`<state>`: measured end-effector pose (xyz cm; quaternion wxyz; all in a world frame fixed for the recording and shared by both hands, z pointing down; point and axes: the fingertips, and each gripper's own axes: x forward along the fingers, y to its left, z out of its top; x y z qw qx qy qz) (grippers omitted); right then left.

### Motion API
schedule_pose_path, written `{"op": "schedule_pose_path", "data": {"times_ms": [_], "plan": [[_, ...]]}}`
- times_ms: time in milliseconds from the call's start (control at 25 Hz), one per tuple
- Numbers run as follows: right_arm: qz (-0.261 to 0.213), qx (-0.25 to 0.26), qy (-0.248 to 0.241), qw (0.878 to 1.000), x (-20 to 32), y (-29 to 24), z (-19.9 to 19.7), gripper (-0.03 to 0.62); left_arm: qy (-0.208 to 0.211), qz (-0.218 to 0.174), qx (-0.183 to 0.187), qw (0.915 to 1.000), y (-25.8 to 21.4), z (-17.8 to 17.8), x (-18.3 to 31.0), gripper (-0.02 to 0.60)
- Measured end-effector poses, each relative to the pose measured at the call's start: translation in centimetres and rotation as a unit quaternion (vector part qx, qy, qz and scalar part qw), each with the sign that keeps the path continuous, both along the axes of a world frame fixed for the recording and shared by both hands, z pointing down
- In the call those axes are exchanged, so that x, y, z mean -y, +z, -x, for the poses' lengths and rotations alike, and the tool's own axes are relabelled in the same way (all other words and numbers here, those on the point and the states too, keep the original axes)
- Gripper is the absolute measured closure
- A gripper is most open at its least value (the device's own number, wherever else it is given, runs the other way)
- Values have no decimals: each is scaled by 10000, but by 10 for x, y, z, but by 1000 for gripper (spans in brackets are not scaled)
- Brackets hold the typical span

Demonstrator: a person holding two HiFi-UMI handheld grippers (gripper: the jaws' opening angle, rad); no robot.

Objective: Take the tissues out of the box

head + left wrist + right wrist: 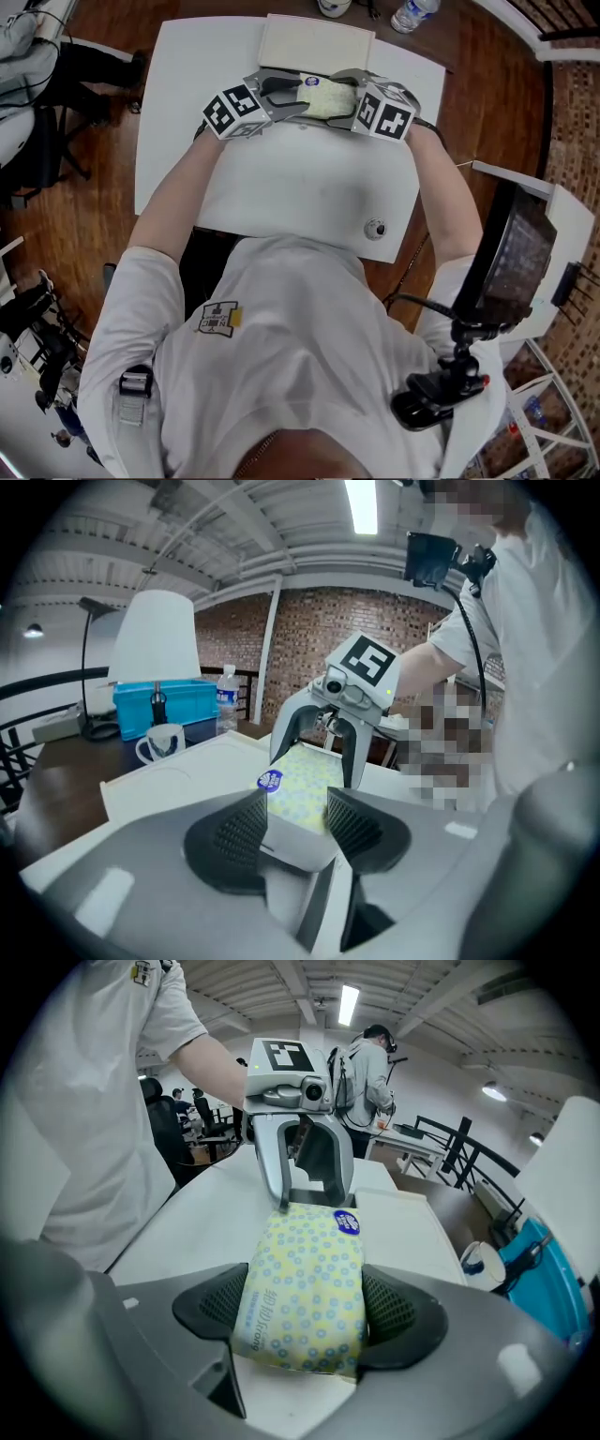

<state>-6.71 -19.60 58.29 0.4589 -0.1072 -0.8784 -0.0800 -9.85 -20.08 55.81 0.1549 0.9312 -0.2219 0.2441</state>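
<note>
A yellow tissue pack (328,97) with blue rings and a round blue sticker lies lengthwise between my two grippers at the far side of the white table (281,187). My right gripper (345,98) is shut on it: in the right gripper view both pads press the sides of the tissue pack (305,1288). Facing it, my left gripper (292,94) stands open, and the white end of the tissue pack (300,794) sits between its pads. A flat pale box (314,42) rests just beyond, at the table's far edge.
A water bottle (412,11) and a mug (333,6) stand past the box. A blue bin (164,705) is behind the mug (161,744). A dark screen (516,253) on a stand is at my right. A round cable port (375,228) sits near the table's front edge.
</note>
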Motion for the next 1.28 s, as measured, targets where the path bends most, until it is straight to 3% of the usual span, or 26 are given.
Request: {"op": "schedule_pose_path", "data": {"times_ms": [240,360,600,840,1040,1120,1200,1240,1280], "plan": [[-435,218,45,9988,-39,-49,-22,223,216,-685,-153,9973,-58,-21,-39,403],[-515,160,104,9985,-69,-57,-43,223,469,-783,-190,9956,-66,-42,-69,403],[-298,-109,244,9992,-131,-30,-81,223,757,-523,-136,9957,-35,-79,-131,403],[-112,-406,307,9986,-176,12,-106,223,1068,-209,154,9939,11,-104,-180,403],[-49,-418,427,9982,-189,30,-115,223,964,-71,127,9952,29,-114,-189,403],[-3,-295,766,9966,-183,30,-117,223,789,-79,48,9968,26,-113,-183,403],[-8,-96,1814,9834,-159,31,-128,223,524,-66,-1,9986,26,-107,-177,403],[-15,53,2645,9644,-141,31,-138,223,370,-43,-35,9993,27,-105,-174,403],[14,223,3582,9334,-121,31,-151,223,230,-13,-70,9997,27,-103,-170,403]]}}
